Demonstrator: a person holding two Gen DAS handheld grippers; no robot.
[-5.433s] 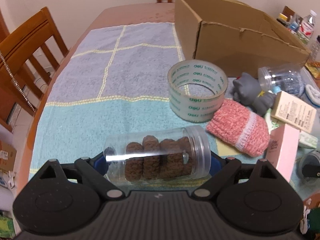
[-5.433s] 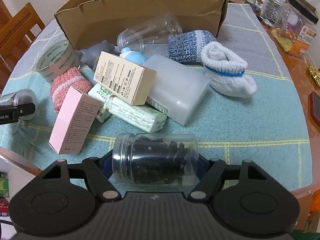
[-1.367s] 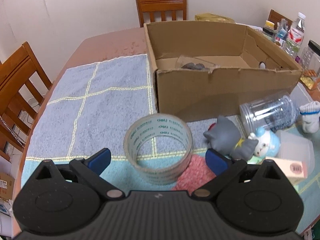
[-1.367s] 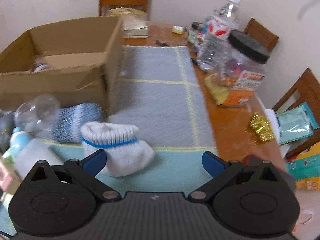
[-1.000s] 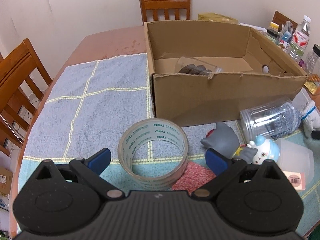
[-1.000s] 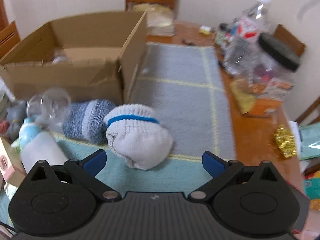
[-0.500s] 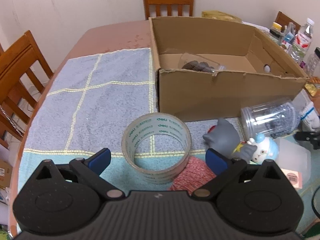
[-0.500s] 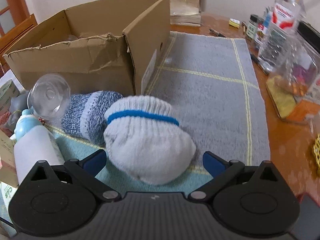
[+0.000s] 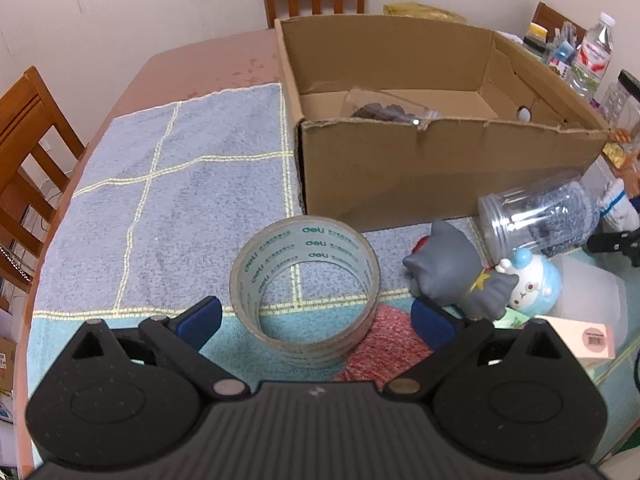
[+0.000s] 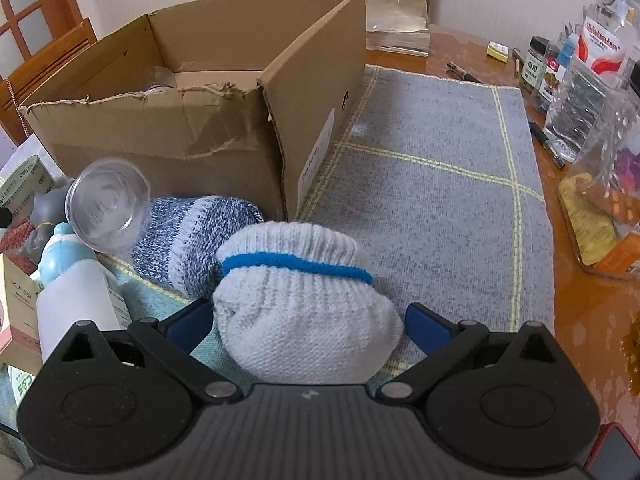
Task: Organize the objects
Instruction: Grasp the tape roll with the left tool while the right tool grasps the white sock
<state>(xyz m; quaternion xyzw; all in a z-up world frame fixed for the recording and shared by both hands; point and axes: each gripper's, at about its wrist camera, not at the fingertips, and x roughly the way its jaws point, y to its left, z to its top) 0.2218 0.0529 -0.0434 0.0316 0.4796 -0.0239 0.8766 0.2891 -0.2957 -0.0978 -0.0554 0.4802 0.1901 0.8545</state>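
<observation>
A roll of clear tape (image 9: 305,287) stands on the towel between the wide-spread fingers of my left gripper (image 9: 316,318), which is open. Behind it is the cardboard box (image 9: 420,168), with a clear jar of brown pieces (image 9: 384,110) lying inside. My right gripper (image 10: 308,326) is open, its blue pads on either side of a white rolled sock with a blue band (image 10: 304,304). A blue knit sock (image 10: 192,236) and an empty clear jar (image 10: 106,204) lie just behind the white sock, against the box (image 10: 192,120).
A grey cat toy (image 9: 456,276), a blue-and-white figurine (image 9: 532,288), a pink knit roll (image 9: 384,344), a pink carton (image 9: 584,340) and a white container (image 10: 76,304) crowd the towel's near side. Bottles and jars (image 10: 592,80) line the right table edge. Wooden chairs (image 9: 24,152) surround the table.
Both jars left the grippers; the brown-filled one now lies in the box. The left gripper has settled around the tape roll. The right gripper swung in and closed the distance to the white sock.
</observation>
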